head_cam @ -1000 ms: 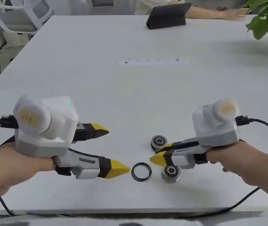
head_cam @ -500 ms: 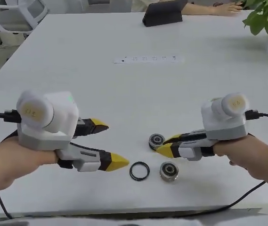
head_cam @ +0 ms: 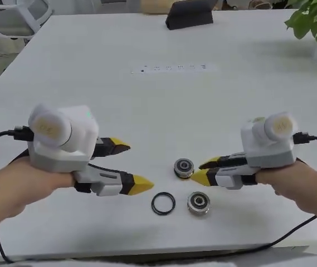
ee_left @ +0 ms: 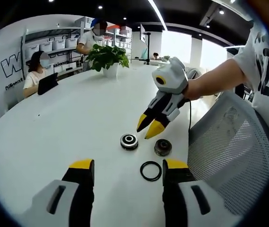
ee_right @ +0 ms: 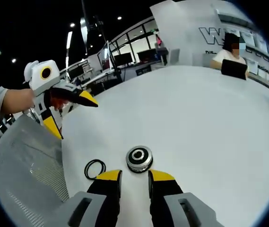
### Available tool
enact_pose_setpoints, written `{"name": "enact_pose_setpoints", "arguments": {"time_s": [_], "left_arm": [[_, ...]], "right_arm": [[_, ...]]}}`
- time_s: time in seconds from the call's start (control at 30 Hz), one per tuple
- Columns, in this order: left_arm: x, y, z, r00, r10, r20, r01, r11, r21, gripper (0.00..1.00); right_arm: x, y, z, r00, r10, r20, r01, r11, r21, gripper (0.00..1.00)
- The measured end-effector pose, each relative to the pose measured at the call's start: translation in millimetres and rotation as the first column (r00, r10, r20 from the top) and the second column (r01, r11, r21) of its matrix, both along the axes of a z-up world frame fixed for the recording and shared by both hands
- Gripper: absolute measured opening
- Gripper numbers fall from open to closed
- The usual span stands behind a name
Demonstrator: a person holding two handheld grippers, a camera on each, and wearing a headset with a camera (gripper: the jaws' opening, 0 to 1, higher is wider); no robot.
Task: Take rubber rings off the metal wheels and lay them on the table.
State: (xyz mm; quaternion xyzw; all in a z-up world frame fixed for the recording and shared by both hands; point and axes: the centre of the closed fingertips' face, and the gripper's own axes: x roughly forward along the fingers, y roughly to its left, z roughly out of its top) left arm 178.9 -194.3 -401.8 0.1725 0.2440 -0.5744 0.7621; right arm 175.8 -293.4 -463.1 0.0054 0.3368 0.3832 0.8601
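Left hand-held gripper (head_cam: 134,165), lower left of head view: jaws wide, empty. Right hand-held gripper (head_cam: 200,171), lower right: jaws narrow, nothing between them. Its tips are just beside the dark-rimmed wheel (head_cam: 184,167); contact unclear. Loose rubber ring (head_cam: 163,203) lies flat on the bench (head_cam: 164,105), bottom centre, near the second wheel (head_cam: 199,202). Too small to tell if that one is bare.
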Motion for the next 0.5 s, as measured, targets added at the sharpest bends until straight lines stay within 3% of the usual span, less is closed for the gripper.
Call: {"name": "enact_pose_setpoints", "arguments": {"time_s": [0.5], "left_arm": [[13.6, -18.8, -8.8, 0.999, 0.024, -0.04, -0.025, 0.999, -0.03, 0.49]], "right_arm": [[2.1, -0.5, -9.4, 1.0, 0.0, 0.025, 0.0, 1.0, 0.002, 0.19]]}}
